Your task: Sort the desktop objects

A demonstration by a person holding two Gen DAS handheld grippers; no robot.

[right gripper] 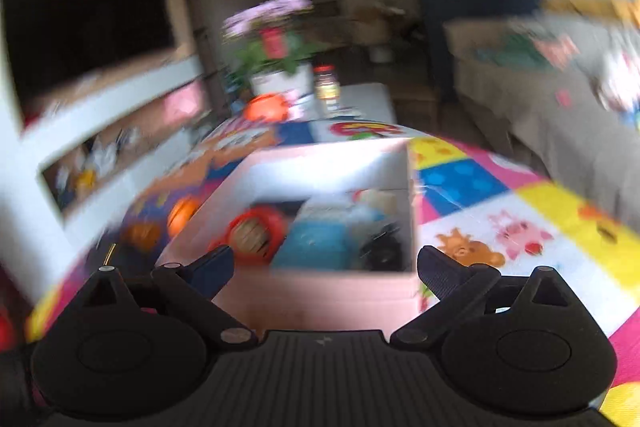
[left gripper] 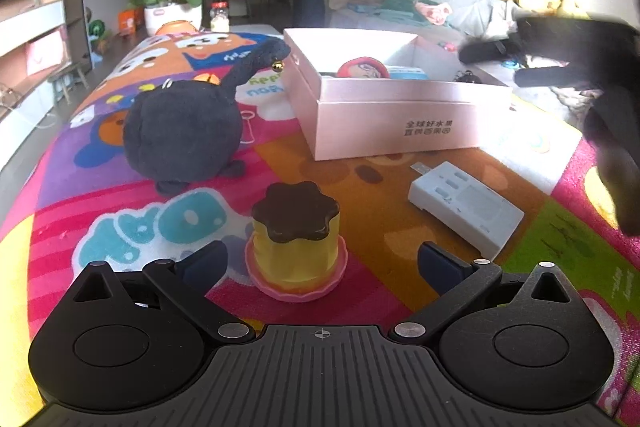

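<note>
My left gripper is spread wide around the toy pudding; my right gripper hangs open, empty, over the pink box.

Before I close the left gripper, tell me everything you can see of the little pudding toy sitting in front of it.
The pudding toy is a small cup-shaped piece: a translucent yellow body, a dark brown scalloped top like poured caramel, and a pink frilled base like a saucer. It looks like glossy plastic. It stands upright on the colourful play mat, nothing else touching it. It sits just ahead of the left gripper, roughly between its open fingers but slightly left of centre. The black plush lies behind it to the left, the white device to its right.
</note>
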